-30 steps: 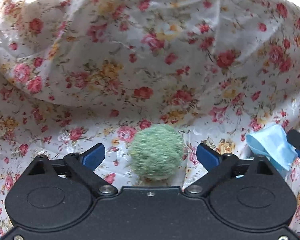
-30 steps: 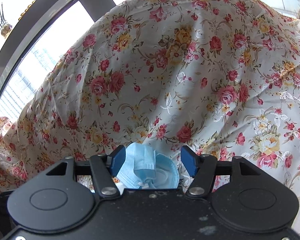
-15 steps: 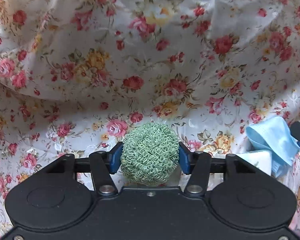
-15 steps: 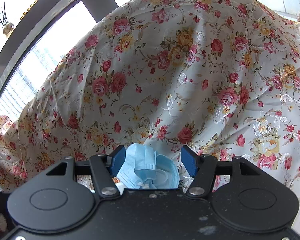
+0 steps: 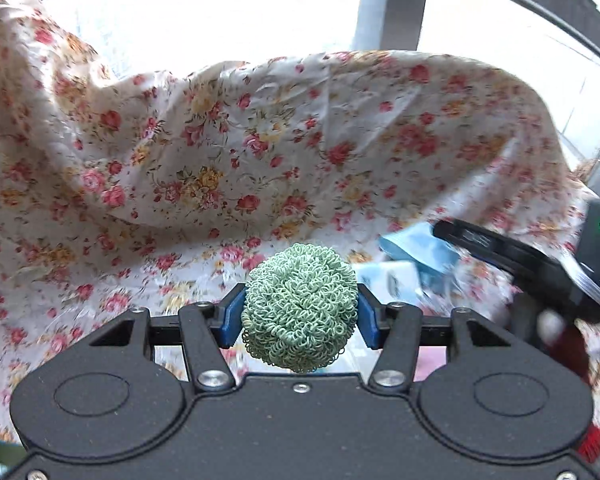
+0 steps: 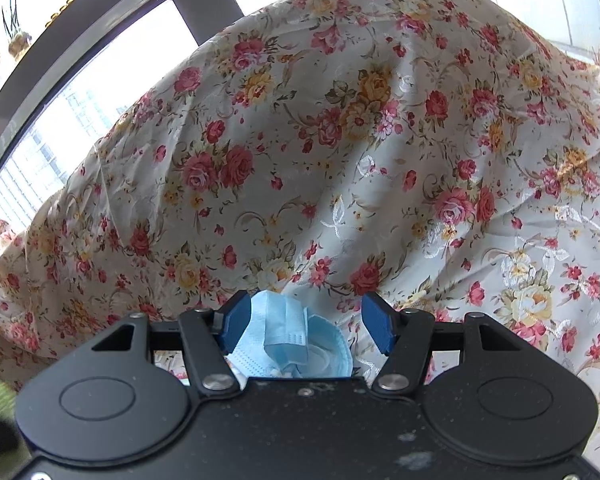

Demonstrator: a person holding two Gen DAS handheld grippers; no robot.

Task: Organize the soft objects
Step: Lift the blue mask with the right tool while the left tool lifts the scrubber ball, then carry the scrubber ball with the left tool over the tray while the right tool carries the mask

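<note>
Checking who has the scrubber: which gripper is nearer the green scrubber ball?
Left. The left gripper has its jaws shut on the green scrubber ball; the right gripper, off to its right, holds a blue face mask.

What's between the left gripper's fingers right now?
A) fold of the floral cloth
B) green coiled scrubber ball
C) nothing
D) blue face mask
B: in the left wrist view the left gripper has both blue pads pressed against the green scrubber ball.

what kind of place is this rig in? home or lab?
Likely a home-style spot by a big window, possibly high up. A floral cloth drapes the whole work surface and a hump behind it, a dark window frame shows buildings outside, and potted plants sit up by the glass.
</note>
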